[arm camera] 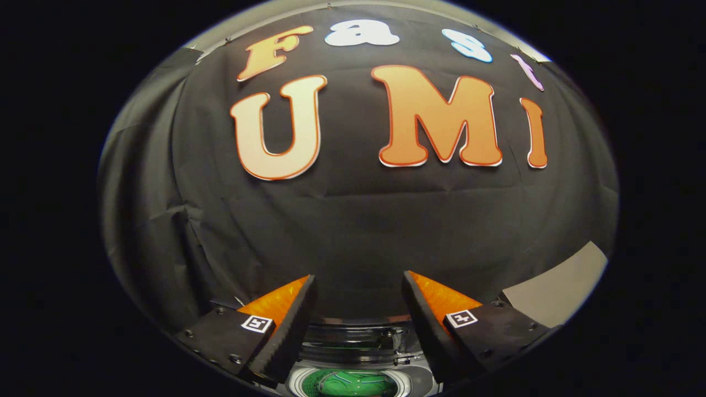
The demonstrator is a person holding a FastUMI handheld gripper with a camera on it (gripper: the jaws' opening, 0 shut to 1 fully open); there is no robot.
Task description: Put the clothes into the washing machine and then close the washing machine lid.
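My gripper (358,284) stands open, its two fingers spread wide with nothing between them, held high and facing the booth's black cloth wall. Low between the fingers I see the top of the washing machine (353,347): its lid looks raised at the back, and a round light rim (298,380) frames the drum opening. Something green (347,383) lies inside the drum, likely clothing, though only a small part shows. The machine sits below the fingers, apart from them.
The black cloth wall (353,220) hangs close beyond the fingers. A pale grey panel (557,286) shows to the right of the right finger, near the booth's edge.
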